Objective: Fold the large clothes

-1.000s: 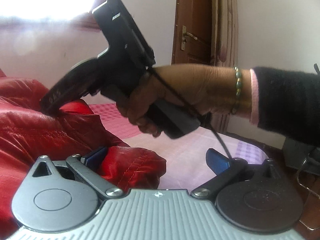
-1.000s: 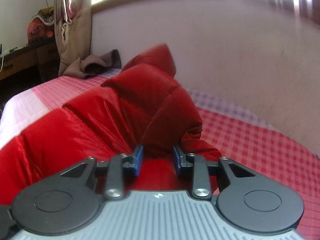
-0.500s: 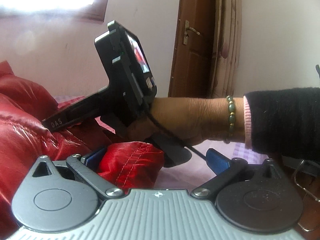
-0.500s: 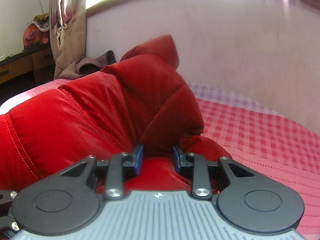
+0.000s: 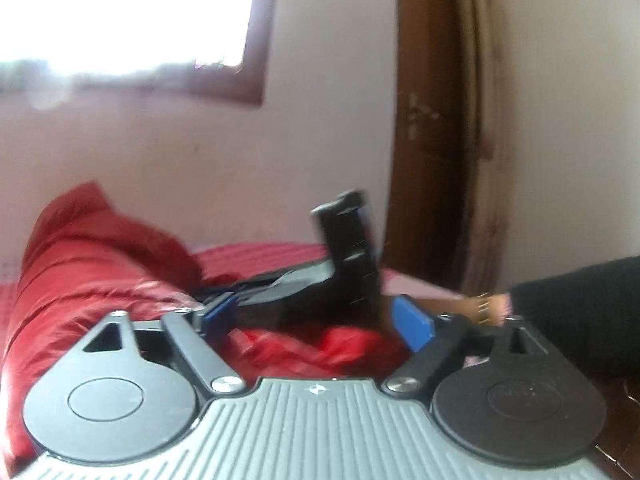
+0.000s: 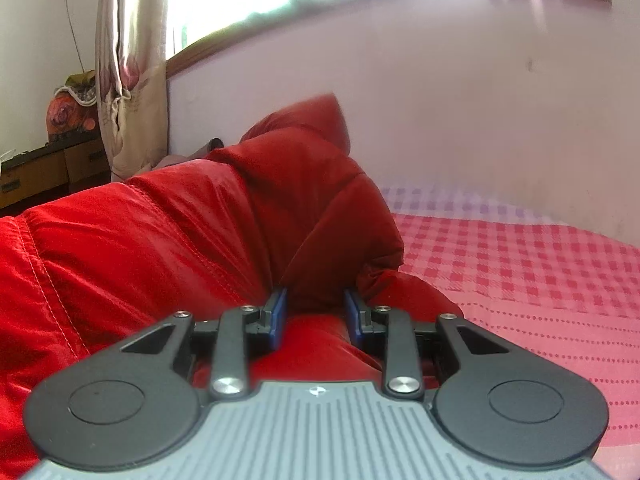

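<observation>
On the bed, the red jacket lies bunched toward the left side of the checked cover, its hood raised near the wall. Right claw: narrow, blue pads clamped on a fold of jacket. Left claw: jaws closing, still fairly wide; red fabric sits between the pads, not pressed by them. Beyond it, a black-sleeved arm reaches across. Left view is blurred.

The jacket lies on the bed; a wall stands behind.
</observation>
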